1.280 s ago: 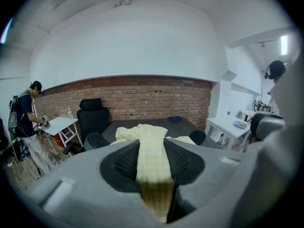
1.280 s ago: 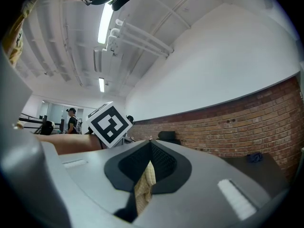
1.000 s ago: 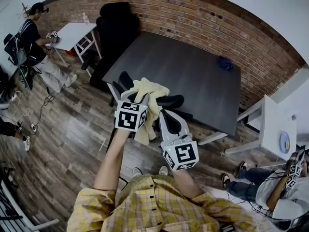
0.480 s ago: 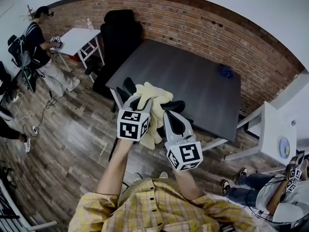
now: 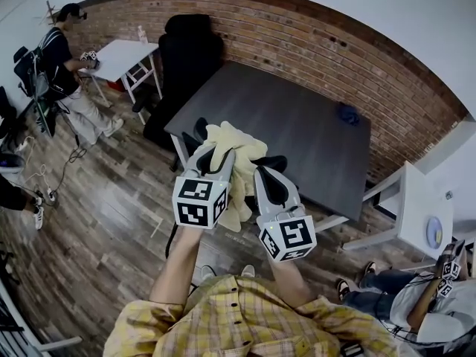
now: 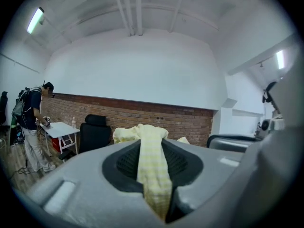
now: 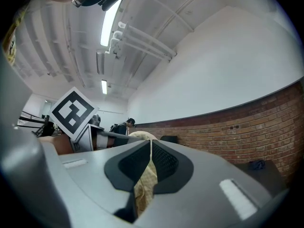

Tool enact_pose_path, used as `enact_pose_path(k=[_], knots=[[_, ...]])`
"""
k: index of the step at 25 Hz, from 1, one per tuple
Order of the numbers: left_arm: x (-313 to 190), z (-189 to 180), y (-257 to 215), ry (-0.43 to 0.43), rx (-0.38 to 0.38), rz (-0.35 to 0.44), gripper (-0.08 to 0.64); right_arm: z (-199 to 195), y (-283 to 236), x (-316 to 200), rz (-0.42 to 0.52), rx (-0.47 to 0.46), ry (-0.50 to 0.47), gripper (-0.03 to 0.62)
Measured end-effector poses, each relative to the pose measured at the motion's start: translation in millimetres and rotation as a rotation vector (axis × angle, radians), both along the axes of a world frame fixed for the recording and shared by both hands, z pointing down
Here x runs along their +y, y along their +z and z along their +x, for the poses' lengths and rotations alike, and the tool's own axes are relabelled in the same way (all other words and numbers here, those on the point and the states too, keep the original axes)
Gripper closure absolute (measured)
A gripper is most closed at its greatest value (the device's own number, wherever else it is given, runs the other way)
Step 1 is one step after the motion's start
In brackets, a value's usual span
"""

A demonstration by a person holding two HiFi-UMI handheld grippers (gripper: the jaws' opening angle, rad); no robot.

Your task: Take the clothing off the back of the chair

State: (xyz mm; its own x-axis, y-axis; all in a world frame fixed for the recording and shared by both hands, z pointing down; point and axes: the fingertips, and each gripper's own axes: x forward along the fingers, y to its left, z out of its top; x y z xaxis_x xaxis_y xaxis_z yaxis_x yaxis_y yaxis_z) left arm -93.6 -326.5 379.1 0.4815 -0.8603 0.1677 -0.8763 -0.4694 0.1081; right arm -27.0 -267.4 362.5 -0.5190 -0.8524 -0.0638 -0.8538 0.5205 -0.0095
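Since a second ago both hands have gone up, the left more than the right, and the cloth (image 5: 236,146) has risen with them. The left gripper (image 5: 213,155) is pinching a yellow fold of it, and the right gripper (image 5: 260,175) is closed on another fold just beside. The cloth now hangs bunched between them above the black chair (image 5: 272,160); I think it is almost free, but I cannot tell if its lower end is clear of the backrest. The chair stands at the near edge of a dark worktop (image 5: 297,117) that carries only a small blue thing (image 5: 347,114). The room has a wooden floor (image 5: 111,199), a brick wall (image 5: 312,43) and another person (image 5: 63,62) at a white table (image 5: 119,54).
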Motion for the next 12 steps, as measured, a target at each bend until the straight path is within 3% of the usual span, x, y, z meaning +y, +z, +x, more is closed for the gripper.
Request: enact_pose_path(k=[4,12], knots=[[8.0,-12.5,-20.9,-0.013,0.067,0.041,0.460,-5.2,-16.6,2.3,0.016,0.007,-0.019,0.584],[37.1,-24.4,-60.7,-0.081,0.122,0.142,0.459,-1.8,-43.2,2.5,0.061,-0.010,-0.001,0.583]])
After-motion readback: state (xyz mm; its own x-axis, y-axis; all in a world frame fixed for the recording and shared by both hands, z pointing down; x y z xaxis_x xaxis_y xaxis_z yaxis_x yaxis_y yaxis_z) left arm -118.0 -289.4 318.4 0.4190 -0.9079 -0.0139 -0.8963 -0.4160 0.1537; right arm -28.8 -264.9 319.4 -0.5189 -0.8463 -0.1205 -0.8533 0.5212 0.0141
